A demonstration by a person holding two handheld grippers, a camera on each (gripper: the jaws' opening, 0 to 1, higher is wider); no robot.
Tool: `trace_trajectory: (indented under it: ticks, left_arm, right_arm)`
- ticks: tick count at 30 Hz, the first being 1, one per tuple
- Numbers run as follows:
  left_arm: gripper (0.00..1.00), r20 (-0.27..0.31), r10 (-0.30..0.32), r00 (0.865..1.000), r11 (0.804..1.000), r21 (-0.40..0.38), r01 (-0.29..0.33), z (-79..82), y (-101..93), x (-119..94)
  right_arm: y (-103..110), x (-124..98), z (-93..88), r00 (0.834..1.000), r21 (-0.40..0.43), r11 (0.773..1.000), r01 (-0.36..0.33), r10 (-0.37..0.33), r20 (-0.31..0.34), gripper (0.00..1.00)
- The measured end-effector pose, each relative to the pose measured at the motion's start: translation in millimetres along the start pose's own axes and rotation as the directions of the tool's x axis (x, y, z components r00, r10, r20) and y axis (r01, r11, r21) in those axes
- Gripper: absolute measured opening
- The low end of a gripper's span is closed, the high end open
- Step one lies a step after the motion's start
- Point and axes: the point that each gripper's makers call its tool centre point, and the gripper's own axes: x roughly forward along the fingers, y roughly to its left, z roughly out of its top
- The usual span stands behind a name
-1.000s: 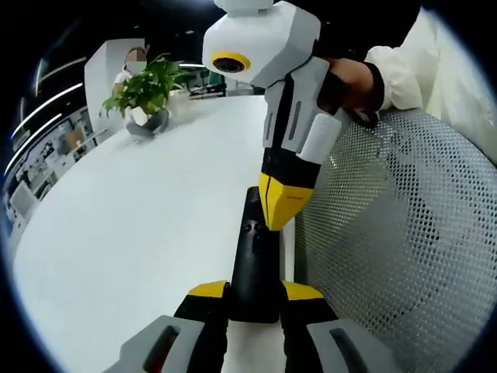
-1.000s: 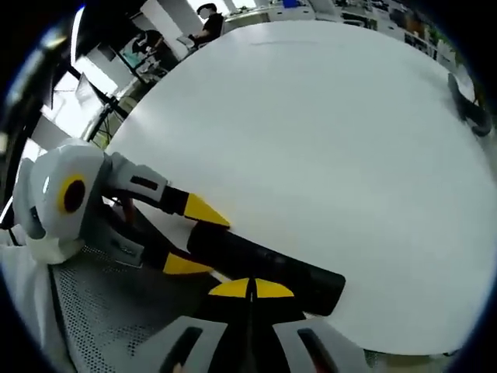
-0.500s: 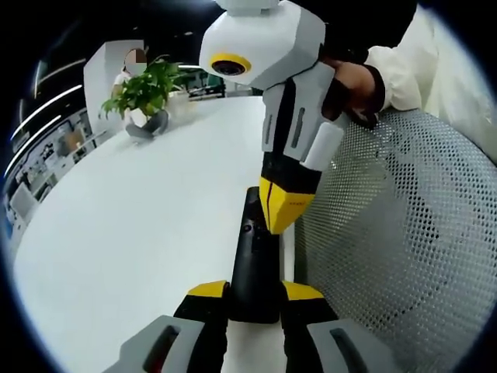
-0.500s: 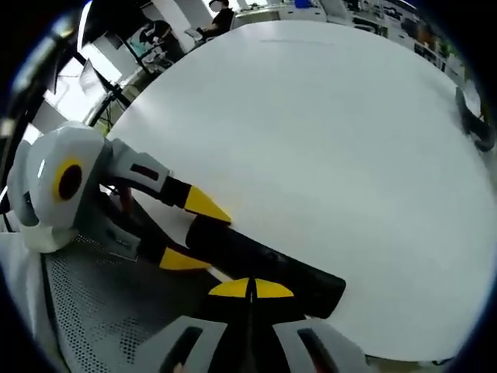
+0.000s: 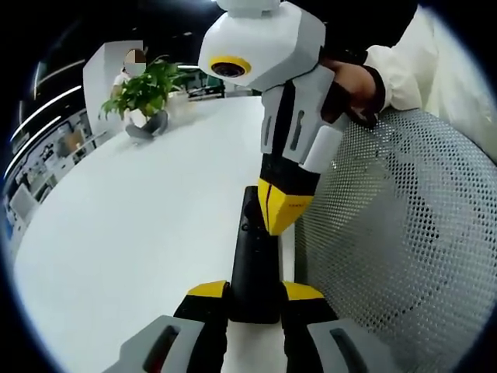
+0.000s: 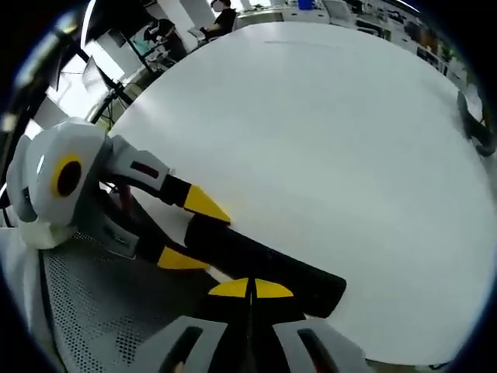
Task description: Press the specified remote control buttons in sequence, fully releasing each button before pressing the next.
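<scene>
On the white table (image 5: 132, 233), at its near edge, I see the black remote control (image 5: 253, 260) lying flat beside a perforated metal mesh surface (image 5: 388, 233); in the left gripper view its long axis runs straight away from the camera, the near end clamped between the left gripper (image 5: 255, 291) jaws (yellow tips either side, touching it); the right gripper (image 5: 281, 208) comes down from above, jaws together, yellow tip on the remote's top face partway along; in the right gripper view the remote (image 6: 264, 264) lies diagonally, far end lower right; a potted plant (image 5: 145, 92) stands well apart across the table.
</scene>
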Motion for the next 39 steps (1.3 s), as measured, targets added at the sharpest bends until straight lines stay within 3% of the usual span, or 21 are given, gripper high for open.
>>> trace_trajectory:
  ticks: [9, 19, 21, 28, 39]
  left_arm:
    - [0.25, 0.0, 0.002, 1.0, 1.0, 0.008, -0.002, 0.3, -0.4, -0.2]
    - [0.25, 0.003, -0.003, 1.0, 1.0, 0.015, 0.003, 2.3, -2.3, 1.8]
    - [0.25, 0.004, -0.004, 1.0, 1.0, 0.016, 0.004, 2.6, -3.1, 2.2]
    - [0.25, 0.007, -0.008, 1.0, 1.0, 0.005, 0.008, 2.5, -3.5, 2.4]
    - [0.25, 0.009, -0.011, 1.0, 1.0, -0.004, 0.011, 2.2, -3.5, 2.4]
  right_arm:
    - [0.8, -0.9, 0.6, 1.0, -0.005, 1.0, 0.006, -0.007, -0.003, 0.0]
    - [1.0, -5.6, 14.1, 0.997, -0.011, 1.0, -0.005, 0.006, 0.082, 0.0]
    - [6.5, -5.1, 17.3, 0.994, 0.005, 0.999, -0.043, 0.042, 0.1, 0.0]
    - [5.9, 2.1, 14.1, 0.998, -0.03, 0.999, -0.023, 0.025, 0.065, 0.0]
    - [5.0, 1.8, 14.6, 0.997, -0.058, 0.998, -0.002, 0.006, 0.071, 0.0]
